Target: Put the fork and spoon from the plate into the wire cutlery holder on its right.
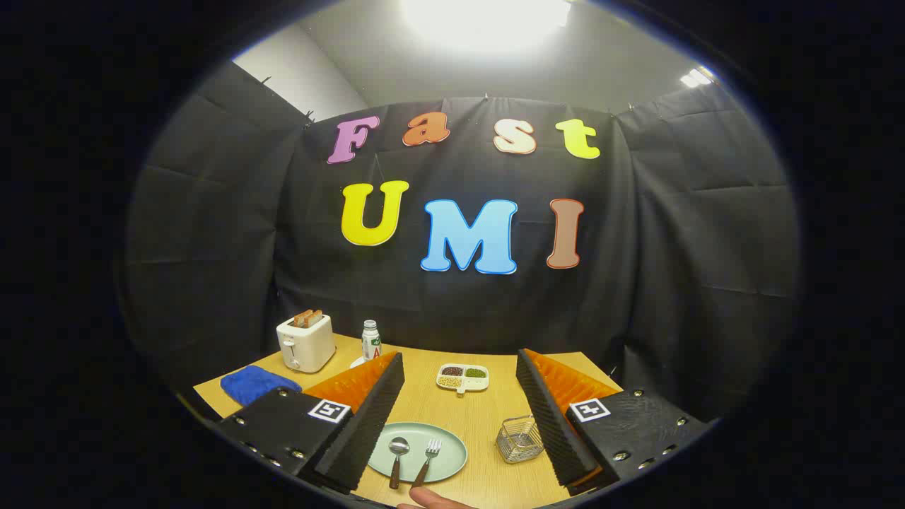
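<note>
A pale green plate point(447, 440) lies on the wooden table, low between my fingers. On it rest a spoon point(397, 452) and, to its right, a fork point(428, 456), both with dark handles pointing toward me. The wire cutlery holder point(518, 440) stands to the plate's right, just inside my right finger, and looks empty. My gripper point(459, 375) is open and held above the table, well back from the plate, with nothing between its fingers point(368, 417).
A white toaster point(305, 342) with bread in it stands at the back left, a small bottle point(370, 339) beside it. A blue cloth point(256, 384) lies at the left edge. A divided white dish point(462, 377) with grains sits beyond the plate. A fingertip point(431, 499) shows below the plate.
</note>
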`<state>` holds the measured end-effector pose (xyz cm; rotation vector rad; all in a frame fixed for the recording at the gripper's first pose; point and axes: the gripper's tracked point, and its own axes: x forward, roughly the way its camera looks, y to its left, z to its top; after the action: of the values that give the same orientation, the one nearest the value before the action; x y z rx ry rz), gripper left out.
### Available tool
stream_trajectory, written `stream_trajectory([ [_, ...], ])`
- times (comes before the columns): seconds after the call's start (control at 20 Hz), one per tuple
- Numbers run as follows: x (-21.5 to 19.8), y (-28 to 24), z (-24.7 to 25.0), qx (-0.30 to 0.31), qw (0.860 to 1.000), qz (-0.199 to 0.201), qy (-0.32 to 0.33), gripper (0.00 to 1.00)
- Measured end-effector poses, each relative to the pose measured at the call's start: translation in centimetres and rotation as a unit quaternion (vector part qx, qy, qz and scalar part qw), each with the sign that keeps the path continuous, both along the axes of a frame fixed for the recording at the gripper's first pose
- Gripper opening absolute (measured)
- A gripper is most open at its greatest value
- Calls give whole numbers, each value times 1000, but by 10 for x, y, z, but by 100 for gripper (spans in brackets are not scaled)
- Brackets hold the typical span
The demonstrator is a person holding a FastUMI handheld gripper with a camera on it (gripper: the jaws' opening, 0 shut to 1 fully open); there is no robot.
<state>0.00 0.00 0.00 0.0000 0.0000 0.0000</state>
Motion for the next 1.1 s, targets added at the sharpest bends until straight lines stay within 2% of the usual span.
stream_trajectory([
  [0.7,1,-4,-12,0,1000,-6,20,97],
  [1.1,11,-2,-43,8,998,5,64,97],
])
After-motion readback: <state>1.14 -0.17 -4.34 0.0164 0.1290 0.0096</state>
